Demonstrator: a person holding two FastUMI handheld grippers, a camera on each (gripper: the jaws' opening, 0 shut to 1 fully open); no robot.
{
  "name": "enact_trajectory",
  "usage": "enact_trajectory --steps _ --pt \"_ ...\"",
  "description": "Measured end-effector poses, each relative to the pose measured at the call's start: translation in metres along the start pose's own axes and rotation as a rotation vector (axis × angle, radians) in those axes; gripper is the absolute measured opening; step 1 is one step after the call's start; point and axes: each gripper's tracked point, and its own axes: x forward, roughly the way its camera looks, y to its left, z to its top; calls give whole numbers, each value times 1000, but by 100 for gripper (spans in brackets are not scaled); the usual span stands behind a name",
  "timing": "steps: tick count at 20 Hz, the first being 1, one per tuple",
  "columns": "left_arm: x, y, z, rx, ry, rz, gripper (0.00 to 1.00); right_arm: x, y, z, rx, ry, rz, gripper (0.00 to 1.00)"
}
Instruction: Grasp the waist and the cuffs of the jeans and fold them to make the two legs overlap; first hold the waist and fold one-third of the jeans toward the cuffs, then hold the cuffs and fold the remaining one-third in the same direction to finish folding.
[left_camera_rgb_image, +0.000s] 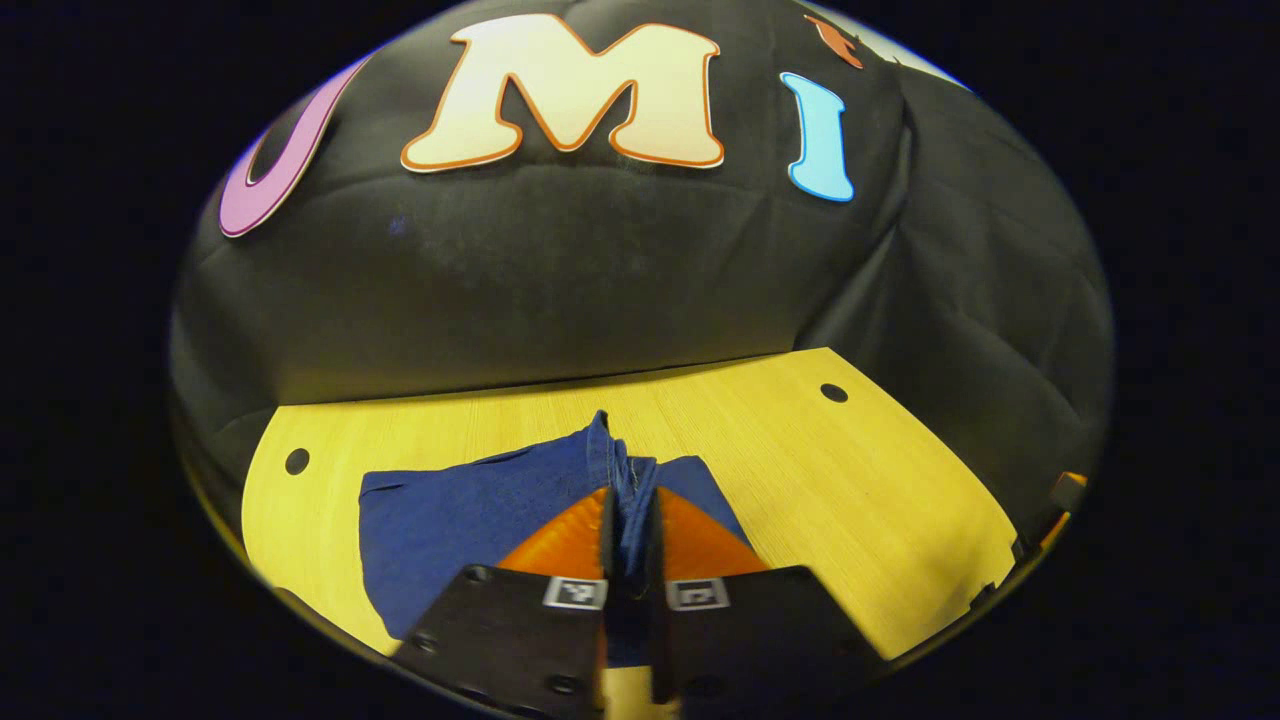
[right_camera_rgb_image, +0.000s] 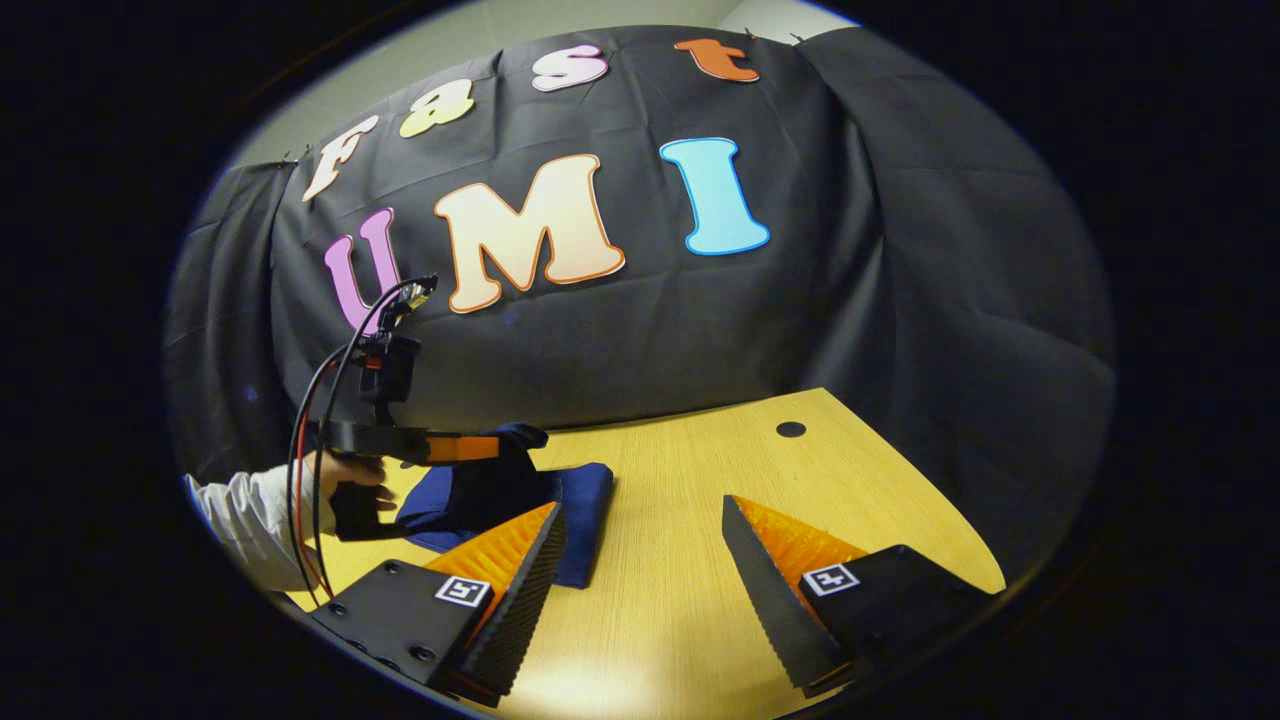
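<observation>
A wooden table (left_camera_rgb_image: 820, 470) is seen in front of the booth's black wall, with small round holes (right_camera_rgb_image: 790, 429) near its edges. On its left part the jeans (left_camera_rgb_image: 460, 520) lie as a compact blue bundle, already much reduced, so the final fold is judged to be in hand or close to done. In the left gripper view a raised ridge of denim is pinched between the closed fingers of the left gripper (left_camera_rgb_image: 630, 530), lifted a little above the rest of the cloth. In the right gripper view the right gripper (right_camera_rgb_image: 640, 560) is held spread wide over bare wood, nothing between its fingers, just beside the bundle's near edge. A hand (right_camera_rgb_image: 345, 475) in a pale sleeve (right_camera_rgb_image: 250, 520) is seen there holding the left gripper. Next, the pinched edge would need to be laid flat and released.
</observation>
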Motion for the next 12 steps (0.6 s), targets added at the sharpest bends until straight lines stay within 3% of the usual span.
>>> enact_trajectory --steps 2,3,4,10,12 --pt "-37 -17 10 -2 -80 -1 75 -1 4 5 -7 -22 27 98" --pt "-39 -20 14 18 -132 4 100 0 8 9 -11 -36 43 94" --pt "-54 -23 22 40 -181 14 92 -2 14 14 -15 -54 61 98" --pt "-191 -22 46 147 -398 124 94 -36 76 66 -3 -231 137 98" --pt "-241 -11 47 161 -461 184 94 -60 98 82 -29 -303 129 98"
